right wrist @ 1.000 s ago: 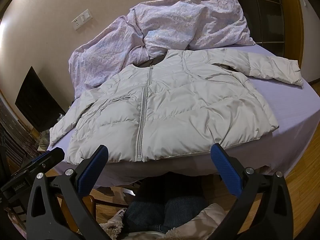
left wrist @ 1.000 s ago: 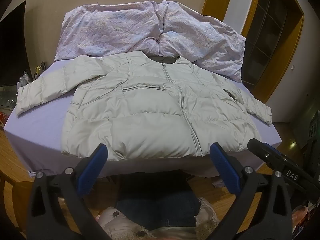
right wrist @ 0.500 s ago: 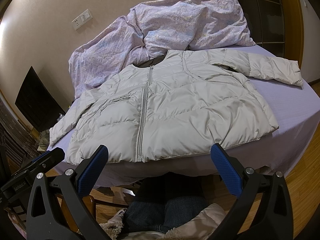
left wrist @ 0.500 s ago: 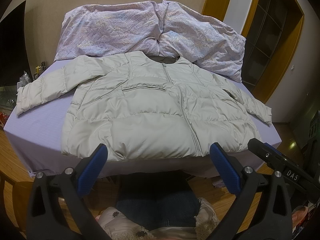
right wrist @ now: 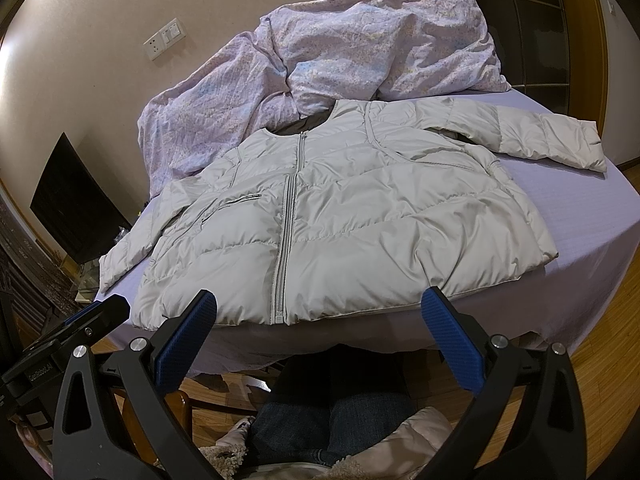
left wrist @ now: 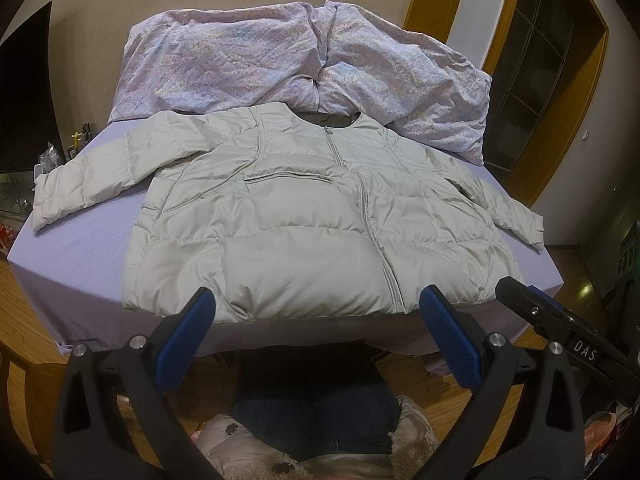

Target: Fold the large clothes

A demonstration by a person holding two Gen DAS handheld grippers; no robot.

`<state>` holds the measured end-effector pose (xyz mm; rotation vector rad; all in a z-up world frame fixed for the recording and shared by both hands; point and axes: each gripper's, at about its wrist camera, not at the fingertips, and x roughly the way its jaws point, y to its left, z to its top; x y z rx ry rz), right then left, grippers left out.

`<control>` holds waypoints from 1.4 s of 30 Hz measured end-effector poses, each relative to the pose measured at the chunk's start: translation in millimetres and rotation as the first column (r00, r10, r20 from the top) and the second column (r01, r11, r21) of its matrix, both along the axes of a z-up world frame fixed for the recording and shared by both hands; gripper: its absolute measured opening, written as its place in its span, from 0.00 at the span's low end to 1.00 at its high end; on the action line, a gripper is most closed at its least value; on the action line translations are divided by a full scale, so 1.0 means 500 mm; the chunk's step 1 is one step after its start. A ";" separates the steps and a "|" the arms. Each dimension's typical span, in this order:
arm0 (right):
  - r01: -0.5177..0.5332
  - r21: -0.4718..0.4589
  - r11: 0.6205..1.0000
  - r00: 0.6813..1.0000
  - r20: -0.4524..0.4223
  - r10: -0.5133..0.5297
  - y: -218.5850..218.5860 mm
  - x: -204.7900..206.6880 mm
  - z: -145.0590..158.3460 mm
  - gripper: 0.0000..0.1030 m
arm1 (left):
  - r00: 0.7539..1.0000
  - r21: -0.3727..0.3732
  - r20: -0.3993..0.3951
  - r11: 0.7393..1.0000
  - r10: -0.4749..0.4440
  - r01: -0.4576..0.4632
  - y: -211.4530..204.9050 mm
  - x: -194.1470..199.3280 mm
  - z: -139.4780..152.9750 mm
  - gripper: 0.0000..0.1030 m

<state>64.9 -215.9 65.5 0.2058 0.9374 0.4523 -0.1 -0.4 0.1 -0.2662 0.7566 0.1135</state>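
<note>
A pale grey puffer jacket (left wrist: 304,220) (right wrist: 344,224) lies flat and zipped on the lilac bed sheet (left wrist: 80,256) (right wrist: 592,216), front up, hem toward me, both sleeves spread out sideways. My left gripper (left wrist: 316,308) hangs open just short of the hem, near the bed's front edge, with nothing between its blue pads (left wrist: 184,340). My right gripper (right wrist: 318,308) is open too, level with the hem by the zip's lower end, holding nothing. The other tool's black body (left wrist: 560,328) shows at the right of the left wrist view.
A crumpled floral duvet (left wrist: 288,56) (right wrist: 344,48) is heaped at the head of the bed behind the collar. A person's legs in jeans (left wrist: 316,408) are below the grippers. A dark cabinet (right wrist: 76,204) stands left of the bed, a wooden door frame (left wrist: 572,92) right. Wooden floor surrounds the bed.
</note>
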 end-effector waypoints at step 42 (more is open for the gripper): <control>-0.001 0.005 1.000 1.000 -0.006 0.001 -0.004 0.004 -0.006 0.99 | 1.000 0.000 -0.001 1.000 0.001 -0.001 0.001 0.000 0.000 0.98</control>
